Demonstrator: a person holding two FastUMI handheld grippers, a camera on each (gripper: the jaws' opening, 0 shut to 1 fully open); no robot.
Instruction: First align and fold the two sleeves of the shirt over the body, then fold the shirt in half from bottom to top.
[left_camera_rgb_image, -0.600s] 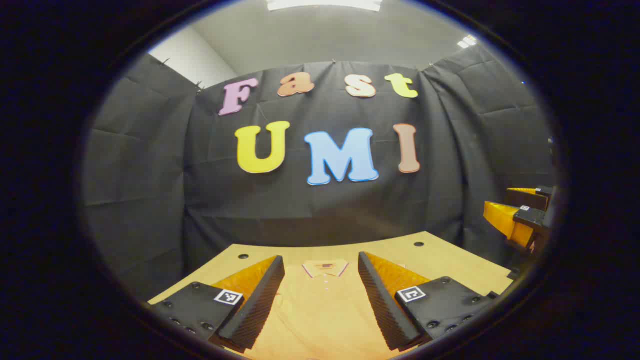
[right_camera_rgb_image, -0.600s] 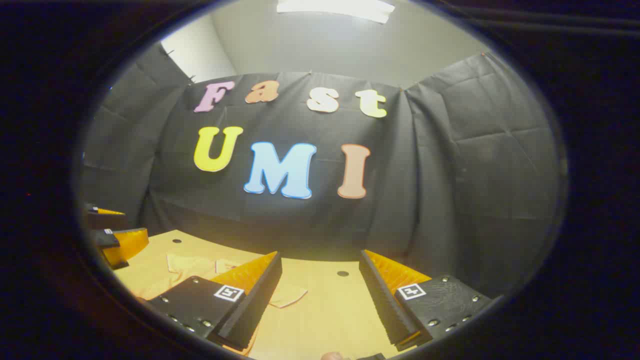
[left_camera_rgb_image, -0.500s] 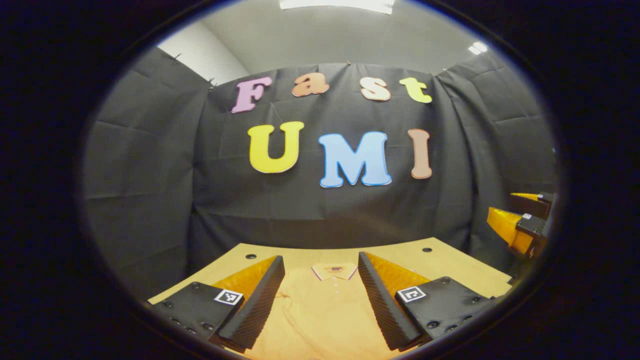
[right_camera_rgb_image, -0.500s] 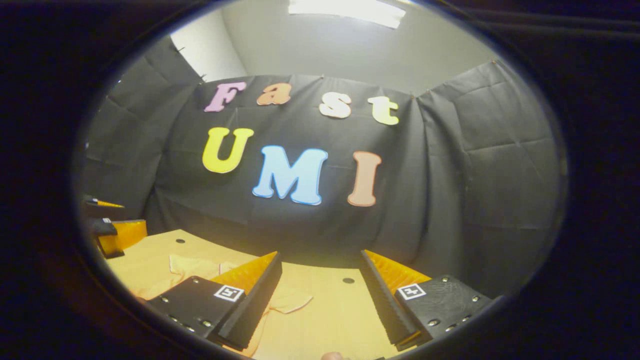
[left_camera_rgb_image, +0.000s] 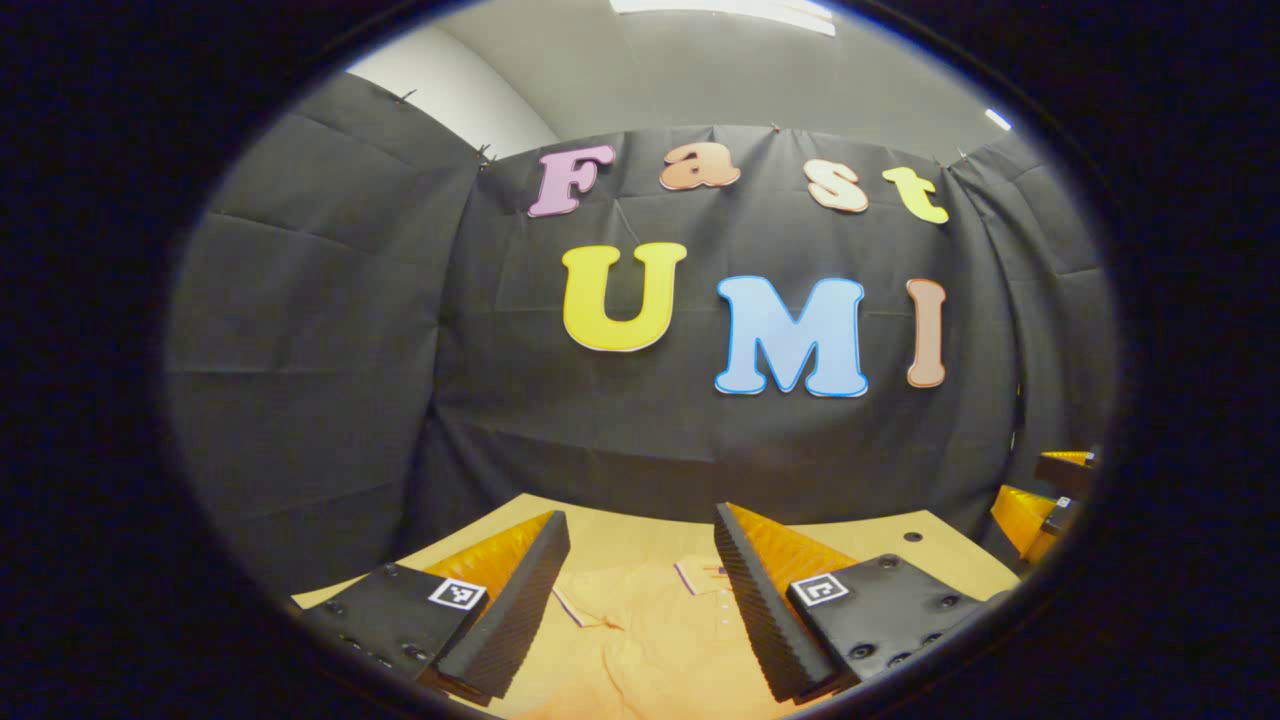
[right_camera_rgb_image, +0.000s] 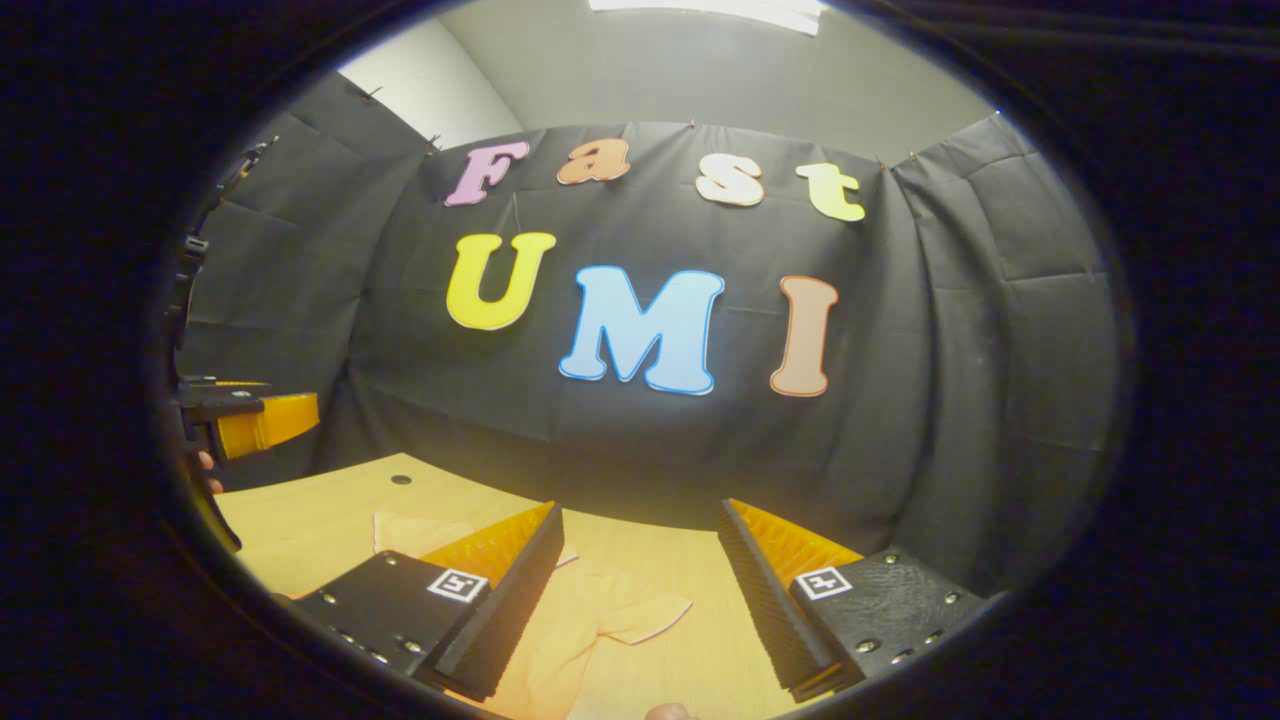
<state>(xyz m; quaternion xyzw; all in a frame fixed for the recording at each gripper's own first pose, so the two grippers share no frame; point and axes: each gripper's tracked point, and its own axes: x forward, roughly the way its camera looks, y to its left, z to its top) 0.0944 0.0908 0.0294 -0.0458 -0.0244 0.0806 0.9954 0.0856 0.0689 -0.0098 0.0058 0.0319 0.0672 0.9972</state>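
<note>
Two grippers poised over an unfolded shirt

The shirt (left_camera_rgb_image: 650, 640) lies flat on the table (right_camera_rgb_image: 320, 510), its sleeve (right_camera_rgb_image: 640, 620) still out; the left gripper (left_camera_rgb_image: 640, 590) and right gripper (right_camera_rgb_image: 640, 600) hover above, fingers spread wide, holding nothing, probably lining up on the sleeves.

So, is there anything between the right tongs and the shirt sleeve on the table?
Nothing visible. The right tongs are open above the table, and the shirt sleeve lies in plain sight between the fingers.
</note>
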